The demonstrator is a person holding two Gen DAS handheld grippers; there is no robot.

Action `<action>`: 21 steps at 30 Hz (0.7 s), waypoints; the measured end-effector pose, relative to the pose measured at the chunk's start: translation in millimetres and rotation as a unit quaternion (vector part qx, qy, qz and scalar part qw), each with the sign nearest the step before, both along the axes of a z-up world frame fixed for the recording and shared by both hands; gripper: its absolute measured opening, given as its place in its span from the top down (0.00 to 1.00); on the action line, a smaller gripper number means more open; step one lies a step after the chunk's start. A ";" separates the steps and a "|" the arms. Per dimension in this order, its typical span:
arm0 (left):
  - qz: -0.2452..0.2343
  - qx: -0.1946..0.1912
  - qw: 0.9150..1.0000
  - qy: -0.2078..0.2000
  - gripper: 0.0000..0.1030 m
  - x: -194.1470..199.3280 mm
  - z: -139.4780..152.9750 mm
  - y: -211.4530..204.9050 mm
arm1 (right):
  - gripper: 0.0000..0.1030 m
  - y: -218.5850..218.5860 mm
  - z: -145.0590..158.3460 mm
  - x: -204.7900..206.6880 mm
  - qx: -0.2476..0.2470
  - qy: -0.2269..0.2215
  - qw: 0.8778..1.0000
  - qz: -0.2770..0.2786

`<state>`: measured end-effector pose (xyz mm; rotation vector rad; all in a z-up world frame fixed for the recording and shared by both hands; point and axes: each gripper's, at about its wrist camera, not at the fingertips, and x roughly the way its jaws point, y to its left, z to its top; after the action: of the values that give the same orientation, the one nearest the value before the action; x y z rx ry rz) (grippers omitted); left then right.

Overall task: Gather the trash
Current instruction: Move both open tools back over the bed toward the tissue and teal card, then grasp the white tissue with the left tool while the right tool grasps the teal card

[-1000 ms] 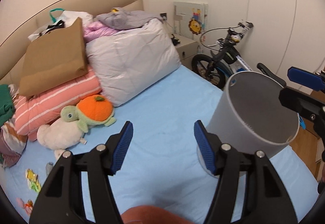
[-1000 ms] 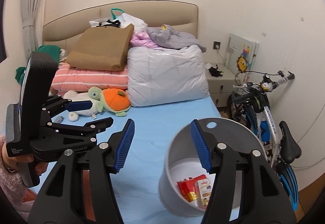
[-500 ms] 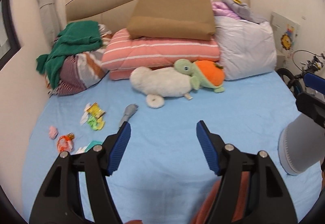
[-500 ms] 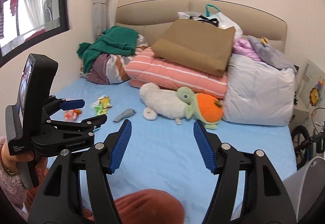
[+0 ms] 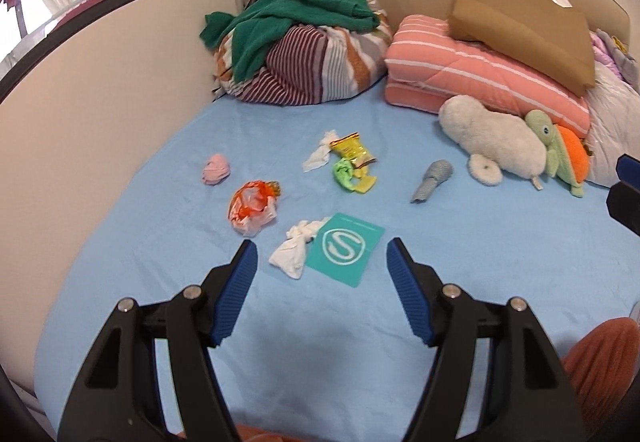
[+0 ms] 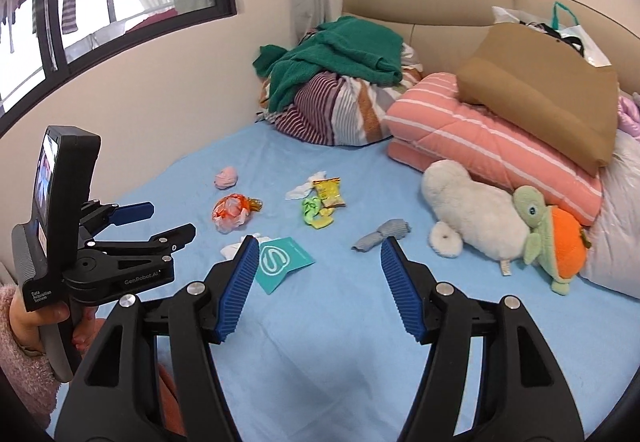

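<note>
Trash lies scattered on the blue bed sheet (image 5: 460, 242): a teal packet with a white logo (image 5: 346, 248), a crumpled white tissue (image 5: 294, 248), an orange-and-clear plastic wrapper (image 5: 252, 205), a pink wad (image 5: 216, 169), a yellow snack wrapper (image 5: 352, 149) with green scraps (image 5: 344, 171), and another white tissue (image 5: 318, 157). My left gripper (image 5: 320, 262) is open and empty, just in front of the teal packet. My right gripper (image 6: 316, 254) is open and empty above the sheet, with the teal packet (image 6: 282, 260) by its left finger. The left gripper also shows in the right wrist view (image 6: 160, 222).
A grey rolled sock (image 5: 432, 179), a white plush (image 5: 492, 139) and a green-and-orange turtle plush (image 5: 560, 157) lie to the right. Pink striped bedding (image 5: 480, 73), a brown bag (image 5: 520, 21) and a pile of striped and green clothes (image 5: 308, 41) stand at the headboard. A wall runs along the left.
Both grippers have swung left, away from the grey bin and the bicycle, which have left view. The scattered trash on the left of the bed now lies straight ahead and closer.
</note>
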<state>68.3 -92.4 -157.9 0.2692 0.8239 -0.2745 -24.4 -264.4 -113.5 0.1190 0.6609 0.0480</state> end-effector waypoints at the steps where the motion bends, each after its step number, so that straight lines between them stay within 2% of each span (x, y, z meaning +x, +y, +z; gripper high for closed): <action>1: 0.005 0.001 1.000 0.004 0.35 5.2 -7.1 7.0 | 0.41 6.4 -7.2 8.0 0.004 0.005 1.000 0.008; 6: 0.024 0.009 0.999 0.028 0.35 30.0 -44.2 29.9 | 0.41 34.2 -46.2 47.3 0.008 0.023 0.999 0.033; 8: 0.029 0.007 0.999 0.036 0.35 39.5 -57.7 35.6 | 0.41 46.0 -62.0 60.7 -0.007 0.026 0.999 0.037; 12: 0.037 -0.005 0.998 0.054 0.35 58.4 -83.5 44.6 | 0.42 62.0 -94.7 85.4 0.001 0.045 0.998 0.051; 16: 0.038 -0.015 0.997 0.070 0.34 75.3 -107.2 45.6 | 0.42 74.0 -126.7 106.5 0.005 0.068 0.996 0.059; 21: 0.033 -0.005 0.996 0.081 0.34 94.1 -135.0 41.2 | 0.44 82.6 -170.4 128.2 -0.007 0.099 0.993 0.067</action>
<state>162.4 -51.2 -292.9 0.2104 0.9899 -0.2403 103.8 -181.8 -283.8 0.0658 0.8674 0.1621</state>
